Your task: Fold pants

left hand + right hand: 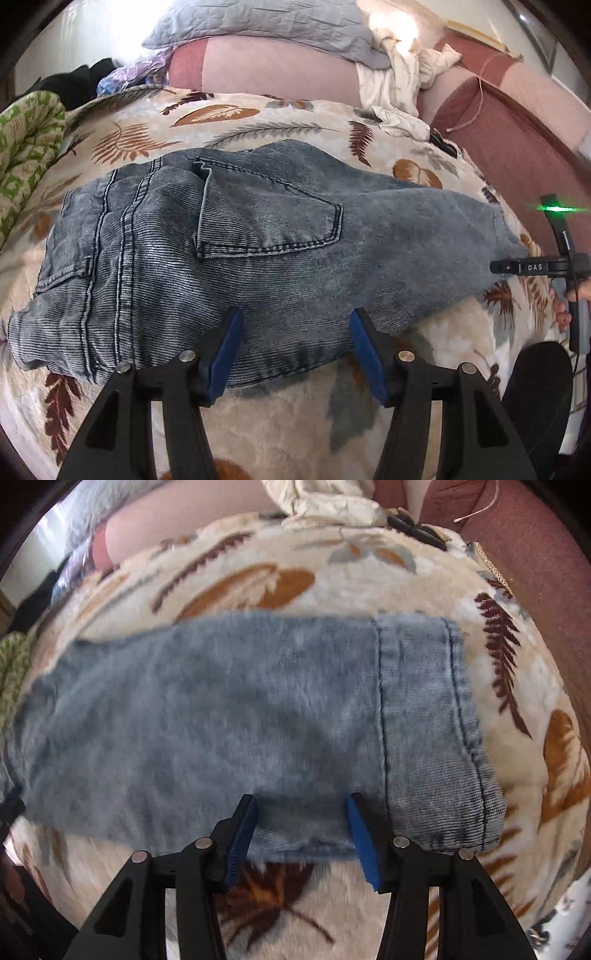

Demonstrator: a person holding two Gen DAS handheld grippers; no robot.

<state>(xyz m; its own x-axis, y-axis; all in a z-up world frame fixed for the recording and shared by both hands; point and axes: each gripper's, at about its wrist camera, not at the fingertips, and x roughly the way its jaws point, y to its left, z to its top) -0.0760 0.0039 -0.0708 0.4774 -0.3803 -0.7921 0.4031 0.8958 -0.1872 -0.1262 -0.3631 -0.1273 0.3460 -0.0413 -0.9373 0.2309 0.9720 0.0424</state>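
A bed is covered by a cream blanket (280,122) printed with brown and grey leaves. Toward twelve o'clock a pink padded headboard (273,70) is seen, with a grey quilted pillow (258,22) and crumpled white cloth (402,77) against it. At nine o'clock a green patterned fabric (26,147) is bunched. Bright daylight is cast across the top.

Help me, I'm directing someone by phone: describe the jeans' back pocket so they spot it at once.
On the leaf-print blanket lie grey-blue jeans, waistband to the left. The back pocket is the patch stitched on their upper middle, beyond the open left gripper. Unlike the plain leg, it has doubled dark stitching tapering to a point.
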